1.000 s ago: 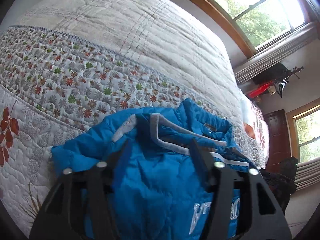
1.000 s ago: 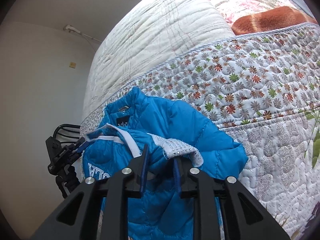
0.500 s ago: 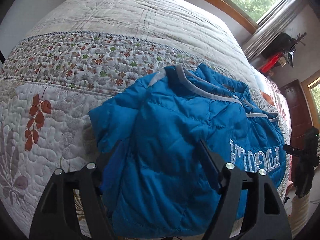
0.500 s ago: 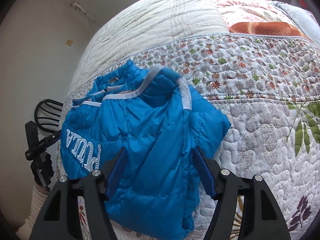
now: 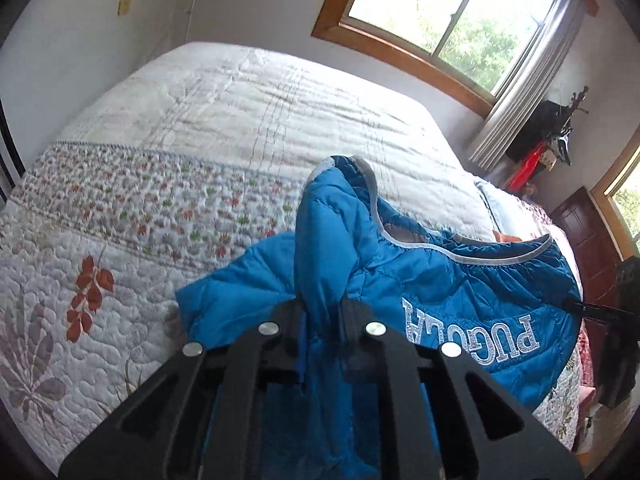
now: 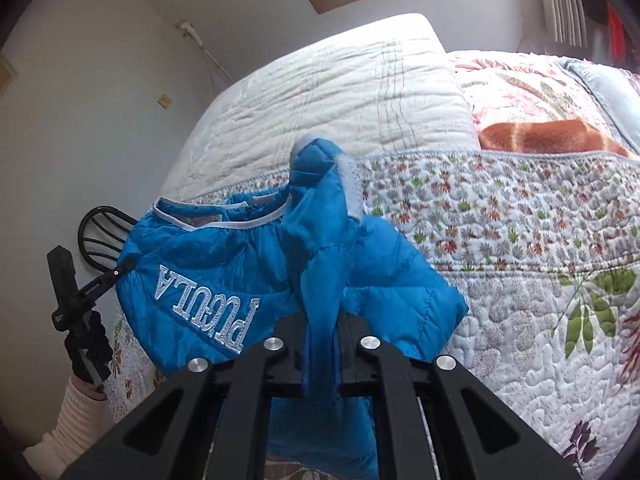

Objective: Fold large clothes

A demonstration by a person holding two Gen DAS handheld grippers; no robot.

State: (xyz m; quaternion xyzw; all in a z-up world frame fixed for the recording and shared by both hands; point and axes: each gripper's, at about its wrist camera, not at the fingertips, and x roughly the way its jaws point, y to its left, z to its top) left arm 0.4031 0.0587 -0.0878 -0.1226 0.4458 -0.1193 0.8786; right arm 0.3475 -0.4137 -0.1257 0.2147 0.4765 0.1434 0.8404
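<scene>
**Both grippers now clamping the jacket, fabric coming up off the bed**

What is changing: half a second back, both sets of jaws were standing wide over the flat-lying blue jacket [image 5: 460, 288]. The jaws have just been closing, and a pinched ridge of blue fabric is now sitting between each pair. The left gripper [image 5: 322, 320] is holding a bunched fold of quilted shell, jaws drawn nearly together on it. The right gripper [image 6: 322, 334] is doing the same, its jaws squeezing a narrow pleat that is running up and away from the pads.

The jacket is no longer lying flat. At each grip the cloth is peaking above the quilt [image 5: 120, 240], with a grey-trimmed edge [image 6: 352, 196] standing up at the top of the right-hand fold. The panel with white lettering is sagging between the two grips and is hanging toward the bed's edge.

Reading for the task: the grasp stage looks done and a lift is under way, probably to carry one side over or to shake the garment out before folding. No fold is laid yet.

Position relative to jaws: fabric is passing straight through both gaps, touching both pads; the bulk of the jacket is lying ahead of and between the two grippers, partly resting on the quilt.
</scene>
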